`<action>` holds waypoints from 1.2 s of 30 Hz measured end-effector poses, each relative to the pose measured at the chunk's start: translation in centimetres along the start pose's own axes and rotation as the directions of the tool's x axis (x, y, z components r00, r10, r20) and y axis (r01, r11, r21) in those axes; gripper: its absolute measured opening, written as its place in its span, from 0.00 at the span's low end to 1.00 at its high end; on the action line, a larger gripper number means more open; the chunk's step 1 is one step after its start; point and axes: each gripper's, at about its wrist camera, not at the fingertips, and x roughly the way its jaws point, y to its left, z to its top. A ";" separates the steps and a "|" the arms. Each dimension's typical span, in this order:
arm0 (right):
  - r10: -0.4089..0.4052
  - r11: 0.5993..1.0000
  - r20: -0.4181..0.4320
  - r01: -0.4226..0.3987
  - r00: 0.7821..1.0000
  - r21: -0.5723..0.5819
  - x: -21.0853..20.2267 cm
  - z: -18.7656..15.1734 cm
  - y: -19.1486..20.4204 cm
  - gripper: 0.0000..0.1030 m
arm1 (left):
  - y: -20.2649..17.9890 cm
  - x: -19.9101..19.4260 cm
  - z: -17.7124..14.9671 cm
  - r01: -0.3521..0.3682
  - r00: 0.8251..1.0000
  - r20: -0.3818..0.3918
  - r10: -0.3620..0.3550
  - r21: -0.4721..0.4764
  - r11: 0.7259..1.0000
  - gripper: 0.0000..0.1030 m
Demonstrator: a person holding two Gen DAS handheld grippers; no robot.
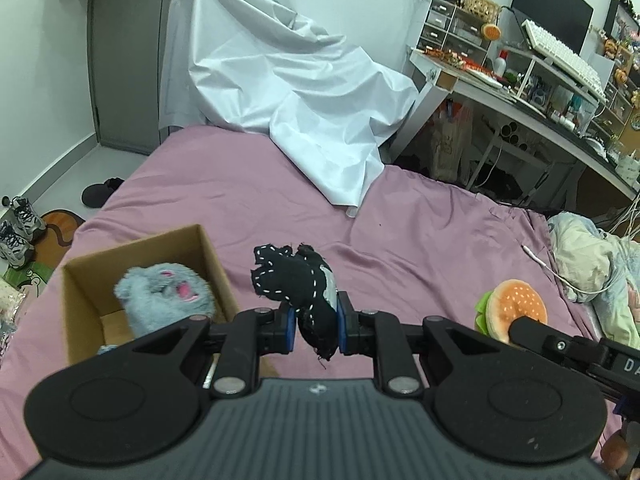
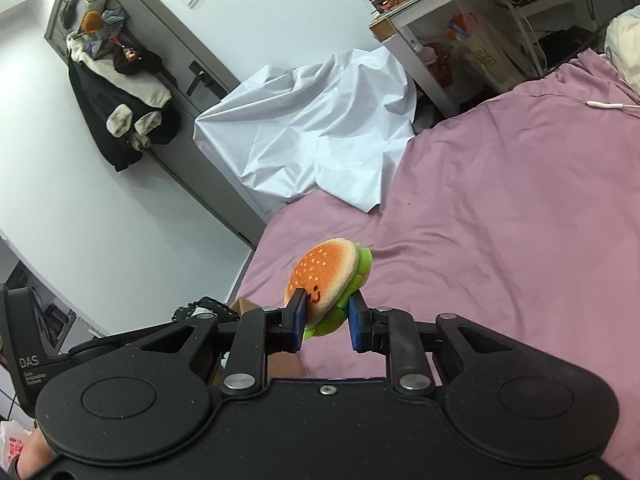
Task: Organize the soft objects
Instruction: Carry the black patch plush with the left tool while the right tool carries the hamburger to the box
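Bed (image 1: pixel 420 240), pink sheet. Cardboard box (image 1: pixel 80 292) at 9 o'clock holds grey plush (image 1: pixel 160 292). Left hand-held gripper (image 1: pixel 316 328) pinches black stitched toy (image 1: pixel 292 280) (lifted, beside box). Right hand-held gripper (image 2: pixel 326 328) pinches burger plush (image 2: pixel 326 276) above sheet.

Both wrists near bed (image 1: pixel 420 240) — seemingly overlapping.

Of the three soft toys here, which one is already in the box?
The grey fluffy toy, lying inside the cardboard box. The black stitched toy is clamped in the left gripper, and the burger plush in the right gripper.
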 end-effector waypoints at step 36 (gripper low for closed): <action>-0.001 0.986 -0.049 -0.007 0.999 -0.165 2.5 -4.3 8.2 0.21 | 9.5 -4.7 -2.6 0.044 0.997 0.063 -0.037 -0.113 0.993 0.18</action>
